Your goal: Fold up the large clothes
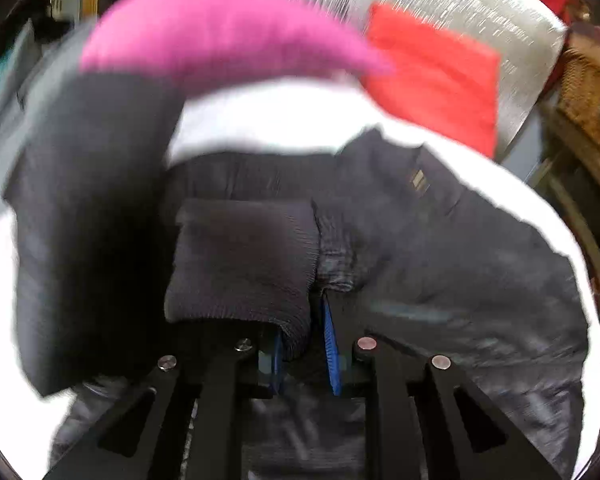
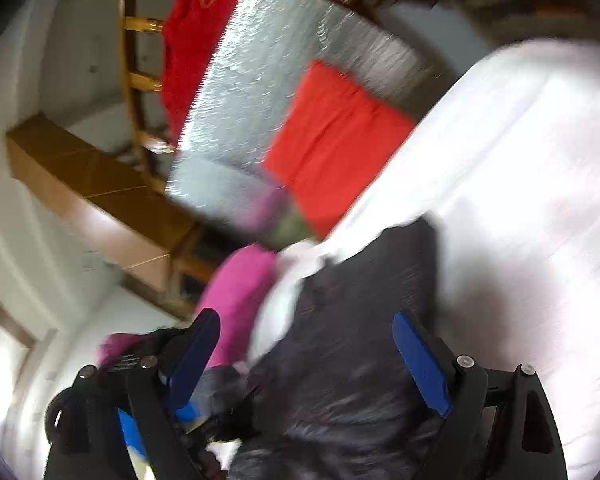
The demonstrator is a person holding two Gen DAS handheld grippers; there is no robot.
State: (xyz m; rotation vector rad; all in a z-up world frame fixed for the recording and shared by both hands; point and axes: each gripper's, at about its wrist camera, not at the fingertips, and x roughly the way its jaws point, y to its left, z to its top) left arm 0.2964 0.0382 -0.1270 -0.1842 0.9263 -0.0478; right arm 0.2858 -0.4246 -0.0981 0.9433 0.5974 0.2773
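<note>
A large dark navy jacket point(image 1: 440, 248) lies spread on a white sheet point(image 1: 268, 120). My left gripper point(image 1: 302, 348) is shut on the jacket's ribbed cuff point(image 1: 240, 260), which bunches between the blue pads point(image 1: 331, 344). A blurred dark sleeve point(image 1: 84, 208) hangs at the left. In the right wrist view, my right gripper point(image 2: 304, 364) is open above the dark jacket point(image 2: 340, 380), its blue pads point(image 2: 420, 364) wide apart and empty. The view is tilted and blurred.
A pink garment point(image 1: 220, 36) and a folded red-orange cloth point(image 1: 436, 80) lie beyond the jacket; the red cloth rests on a silver foil mat point(image 2: 284, 64). A wooden chair point(image 2: 140, 80) with a red garment point(image 2: 196, 36), cardboard box point(image 2: 92, 188) and wicker basket point(image 1: 584, 92) stand around.
</note>
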